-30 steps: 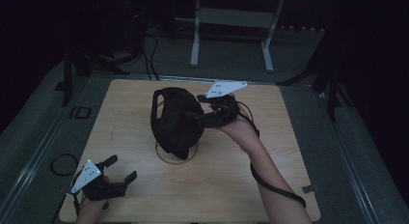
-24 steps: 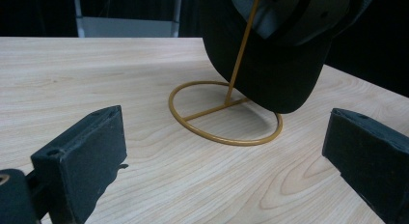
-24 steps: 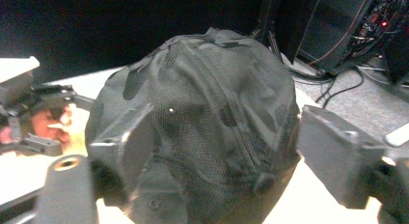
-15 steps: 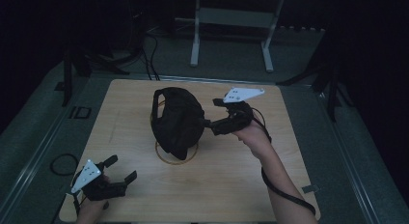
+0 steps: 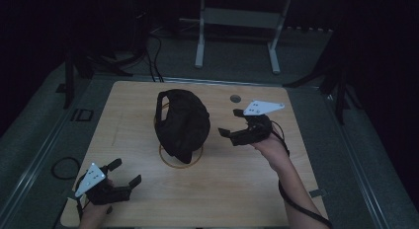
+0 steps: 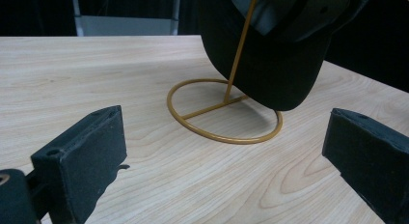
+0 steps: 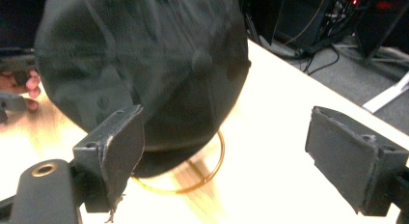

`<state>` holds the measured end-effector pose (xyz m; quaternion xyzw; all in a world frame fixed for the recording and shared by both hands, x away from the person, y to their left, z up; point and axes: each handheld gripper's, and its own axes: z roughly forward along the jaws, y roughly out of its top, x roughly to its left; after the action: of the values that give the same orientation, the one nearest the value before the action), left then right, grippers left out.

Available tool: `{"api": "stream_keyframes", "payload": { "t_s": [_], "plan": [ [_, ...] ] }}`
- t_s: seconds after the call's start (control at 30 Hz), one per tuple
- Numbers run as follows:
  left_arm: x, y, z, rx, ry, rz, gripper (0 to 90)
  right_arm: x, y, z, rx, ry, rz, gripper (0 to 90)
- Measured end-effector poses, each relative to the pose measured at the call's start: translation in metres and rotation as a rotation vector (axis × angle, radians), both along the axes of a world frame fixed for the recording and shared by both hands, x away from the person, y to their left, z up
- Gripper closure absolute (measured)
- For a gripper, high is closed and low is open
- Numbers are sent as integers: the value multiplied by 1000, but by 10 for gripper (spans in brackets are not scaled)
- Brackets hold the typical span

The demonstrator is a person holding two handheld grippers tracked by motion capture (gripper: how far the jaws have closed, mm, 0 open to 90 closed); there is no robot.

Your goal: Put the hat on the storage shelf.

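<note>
Black cap [image 5: 182, 123] hangs on a gold wire stand [image 5: 181, 157] at mid-table [image 5: 148, 199], its ring base flat on the wood. Right gripper [image 5: 232, 130] just beside the cap's right side, jaws spread, holding nothing. Left gripper [image 5: 124, 174] near the table's front left corner, jaws spread, empty.
</note>
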<state>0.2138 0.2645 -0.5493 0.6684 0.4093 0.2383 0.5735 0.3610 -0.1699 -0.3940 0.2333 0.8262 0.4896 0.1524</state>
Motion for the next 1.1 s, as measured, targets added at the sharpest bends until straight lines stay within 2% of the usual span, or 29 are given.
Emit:
{"api": "stream_keyframes", "payload": {
  "t_s": [0.33, 0.77, 0.87, 1.1],
  "plan": [
    [-1, 1, 0, -2, 0, 3, 22, -5, -14, -24, -5, 32, -17, 136],
    [-1, -1, -1, 0, 0, -4, 22, -8, -15, -54, -29, 62, 1, 139],
    [-2, -4, 0, 18, -7, -12, 22, -8, -18, -70, -7, 89, 5, 141],
    [-1, -6, -1, 24, -7, -18, 22, -9, -19, -94, -42, 104, 0, 141]
  ]
}}
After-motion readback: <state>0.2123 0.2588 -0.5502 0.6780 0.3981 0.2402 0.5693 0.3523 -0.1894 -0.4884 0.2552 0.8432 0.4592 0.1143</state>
